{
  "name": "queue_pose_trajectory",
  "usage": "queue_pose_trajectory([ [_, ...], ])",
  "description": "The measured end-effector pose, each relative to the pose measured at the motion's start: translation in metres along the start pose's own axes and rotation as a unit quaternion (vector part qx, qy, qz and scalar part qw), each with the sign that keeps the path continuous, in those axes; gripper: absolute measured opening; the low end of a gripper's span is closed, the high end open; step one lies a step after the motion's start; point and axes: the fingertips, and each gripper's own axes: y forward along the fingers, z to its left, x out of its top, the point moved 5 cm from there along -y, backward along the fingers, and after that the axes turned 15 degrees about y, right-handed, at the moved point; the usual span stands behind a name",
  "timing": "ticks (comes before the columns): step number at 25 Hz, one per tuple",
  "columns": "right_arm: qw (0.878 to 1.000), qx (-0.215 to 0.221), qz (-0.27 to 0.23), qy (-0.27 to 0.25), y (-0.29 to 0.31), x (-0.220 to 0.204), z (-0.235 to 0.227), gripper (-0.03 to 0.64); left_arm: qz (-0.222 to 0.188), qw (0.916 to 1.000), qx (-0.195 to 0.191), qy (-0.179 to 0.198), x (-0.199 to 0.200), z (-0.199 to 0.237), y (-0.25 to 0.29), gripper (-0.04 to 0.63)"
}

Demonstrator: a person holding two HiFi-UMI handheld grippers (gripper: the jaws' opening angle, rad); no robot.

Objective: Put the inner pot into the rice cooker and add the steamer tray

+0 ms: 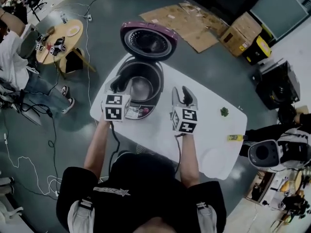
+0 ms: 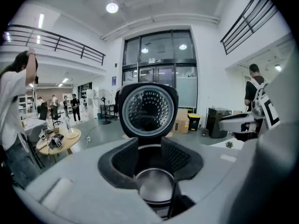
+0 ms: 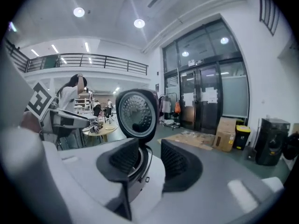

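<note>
The rice cooker stands on the white table with its purple lid swung up. A shiny metal inner pot sits inside it. My left gripper hovers at the cooker's left rim, open, with nothing between its fingers. In the left gripper view the left gripper looks over the pot toward the lid. My right gripper is to the right of the cooker, open and empty. In the right gripper view the right gripper has the cooker just left of its line. I cannot make out a steamer tray.
A small green thing and a yellow object lie at the table's right side. A round wooden table with a seated person is at far left. Cardboard sheets and boxes lie on the floor behind.
</note>
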Motion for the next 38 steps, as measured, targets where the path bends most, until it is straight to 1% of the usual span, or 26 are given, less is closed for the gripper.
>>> queue_pose_trajectory([
  [3, 0.999, -0.004, -0.048, -0.023, -0.029, 0.015, -0.002, 0.155, -0.054, 0.9985, -0.001, 0.012, 0.021, -0.017, -0.015, 0.155],
  [5, 0.997, -0.006, -0.075, -0.035, -0.048, 0.02, -0.003, 0.155, -0.081, 0.9964, -0.002, 0.024, 0.033, -0.028, -0.023, 0.155],
  [7, 0.995, -0.007, -0.091, -0.037, -0.063, 0.021, -0.005, 0.155, -0.096, 0.9947, -0.006, 0.036, 0.036, -0.042, -0.031, 0.143],
  [9, 0.994, -0.008, -0.104, -0.027, -0.077, 0.02, -0.009, 0.129, -0.107, 0.9931, -0.011, 0.046, 0.037, -0.055, -0.039, 0.121],
  [10, 0.993, -0.009, -0.111, -0.023, -0.083, 0.019, -0.01, 0.127, -0.113, 0.9923, -0.012, 0.05, 0.038, -0.061, -0.042, 0.111],
  [13, 0.992, -0.019, -0.124, -0.016, -0.096, 0.012, -0.016, 0.11, -0.122, 0.9909, -0.015, 0.055, 0.037, -0.074, -0.052, 0.078],
  [15, 0.992, -0.026, -0.126, -0.009, -0.103, 0.005, -0.02, 0.072, -0.12, 0.9913, -0.022, 0.05, 0.033, -0.081, -0.055, 0.052],
  [16, 0.992, -0.028, -0.126, -0.008, -0.105, 0.002, -0.022, 0.065, -0.118, 0.9915, -0.026, 0.049, 0.03, -0.085, -0.056, 0.043],
  [17, 0.991, -0.031, -0.127, -0.008, -0.108, 0.0, -0.023, 0.035, -0.115, 0.9917, -0.028, 0.049, 0.028, -0.088, -0.056, 0.032],
  [19, 0.991, -0.038, -0.128, -0.01, -0.114, -0.002, -0.027, 0.006, -0.113, 0.9917, -0.032, 0.052, 0.027, -0.093, -0.056, 0.009],
  [25, 0.988, -0.057, -0.141, -0.003, -0.127, 0.001, -0.041, 0.006, -0.121, 0.9895, -0.052, 0.059, 0.034, -0.107, -0.05, 0.009],
  [28, 0.986, -0.076, -0.147, 0.0, -0.137, -0.003, -0.051, 0.005, -0.129, 0.9868, -0.072, 0.066, 0.037, -0.122, -0.044, 0.009],
  [32, 0.982, -0.109, -0.153, 0.003, -0.157, -0.008, -0.069, 0.005, -0.145, 0.9802, -0.112, 0.075, 0.047, -0.15, -0.035, 0.009],
  [35, 0.978, -0.14, -0.155, 0.009, -0.177, -0.012, -0.086, 0.005, -0.156, 0.9733, -0.146, 0.083, 0.058, -0.177, -0.029, 0.009],
  [38, 0.971, -0.178, -0.159, 0.017, -0.208, -0.014, -0.105, 0.006, -0.167, 0.9641, -0.187, 0.087, 0.071, -0.211, -0.026, 0.009],
])
